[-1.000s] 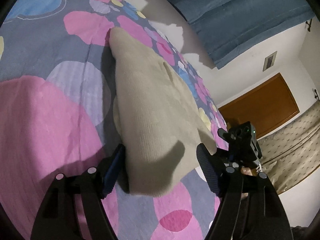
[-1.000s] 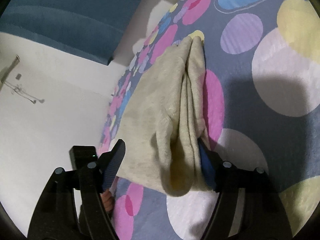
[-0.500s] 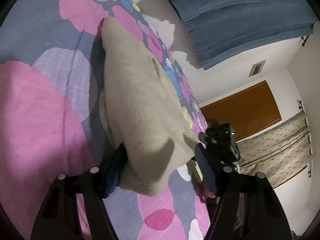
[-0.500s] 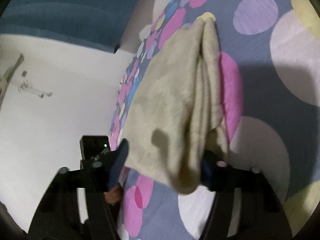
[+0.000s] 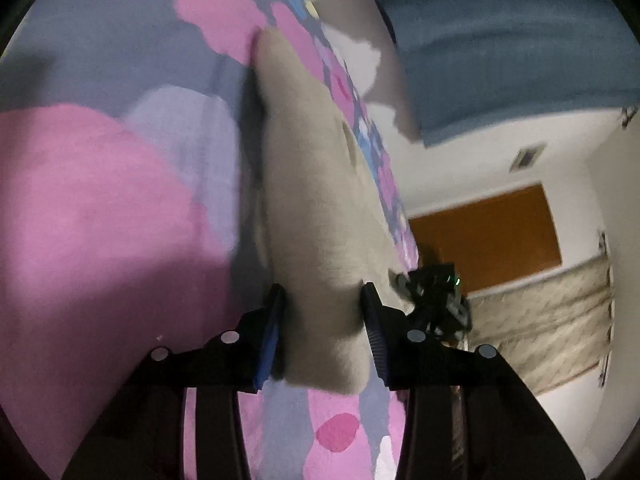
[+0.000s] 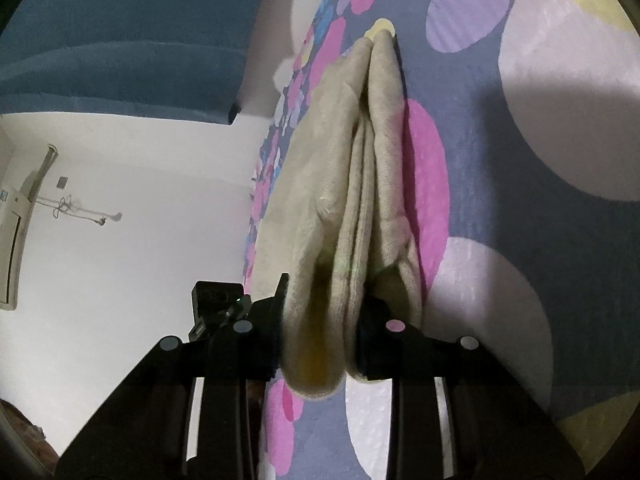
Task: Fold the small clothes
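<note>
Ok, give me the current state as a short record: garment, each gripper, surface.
garment: beige knit garment, folded in layers, near end held up off the bedsheet
left gripper: closed on the garment's near edge
right gripper: closed on the layered near edge
surface: dotted bedsheet

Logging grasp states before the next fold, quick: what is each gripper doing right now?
Left gripper: closed on the near end of the beige garment.
Right gripper: closed on the garment's bunched layers at the other corner.
</note>
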A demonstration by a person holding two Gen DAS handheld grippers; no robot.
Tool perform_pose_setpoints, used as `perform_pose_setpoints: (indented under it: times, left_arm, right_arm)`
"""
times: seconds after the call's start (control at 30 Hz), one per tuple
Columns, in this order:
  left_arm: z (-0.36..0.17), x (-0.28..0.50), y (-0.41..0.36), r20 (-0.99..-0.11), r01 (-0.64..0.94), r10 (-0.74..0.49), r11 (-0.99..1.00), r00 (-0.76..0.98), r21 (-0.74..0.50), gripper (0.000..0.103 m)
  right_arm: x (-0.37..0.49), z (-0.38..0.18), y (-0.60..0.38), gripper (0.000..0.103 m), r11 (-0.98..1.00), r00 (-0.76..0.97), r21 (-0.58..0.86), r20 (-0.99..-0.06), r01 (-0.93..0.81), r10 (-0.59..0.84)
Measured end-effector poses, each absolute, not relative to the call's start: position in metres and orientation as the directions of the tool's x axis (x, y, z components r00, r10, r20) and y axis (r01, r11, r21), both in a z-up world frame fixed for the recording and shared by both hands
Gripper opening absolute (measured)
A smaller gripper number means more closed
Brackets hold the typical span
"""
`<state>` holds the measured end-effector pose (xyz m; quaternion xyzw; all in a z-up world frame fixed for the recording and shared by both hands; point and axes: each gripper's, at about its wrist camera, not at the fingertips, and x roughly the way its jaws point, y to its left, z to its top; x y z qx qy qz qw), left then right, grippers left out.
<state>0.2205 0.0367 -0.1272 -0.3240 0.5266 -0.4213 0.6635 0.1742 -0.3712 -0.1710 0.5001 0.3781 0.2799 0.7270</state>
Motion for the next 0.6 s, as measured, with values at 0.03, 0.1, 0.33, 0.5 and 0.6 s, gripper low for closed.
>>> perform_pose_setpoints:
  times: [0.03, 0.1, 0.33, 0.5, 0.6]
  left_arm:
    - [-0.128, 0.225, 0.026, -0.451, 0.232, -0.89, 0.453, 0.066, -0.861, 0.041]
    - [-0.127, 0.234, 0.012, -0.486, 0.255, -0.874, 0.476, 0.026, -0.842, 0.041]
    - [-0.131, 0.229, 0.018, -0.458, 0.246, -0.889, 0.448, 0.018, -0.859, 0.039]
    - [-0.123, 0.214, 0.033, -0.486, 0.232, -0.869, 0.493, 0.088, -0.839, 0.039]
    - [-0.123, 0.217, 0.03, -0.506, 0.252, -0.854, 0.52, 0.122, -0.816, 0.04]
  right_arm:
    - [0.174, -0.171, -0.372, 0.028, 0.346, 0.558, 0.938, -0.27, -0.031, 0.785]
    - [0.175, -0.171, -0.372, 0.029, 0.346, 0.558, 0.937, -0.268, -0.038, 0.785]
    - [0.174, -0.167, -0.367, 0.033, 0.344, 0.558, 0.938, -0.26, -0.05, 0.788]
    - [0.17, -0.151, -0.359, 0.046, 0.412, 0.558, 0.908, -0.303, -0.078, 0.772]
    - [0.169, -0.146, -0.355, 0.05, 0.448, 0.561, 0.89, -0.33, -0.083, 0.759]
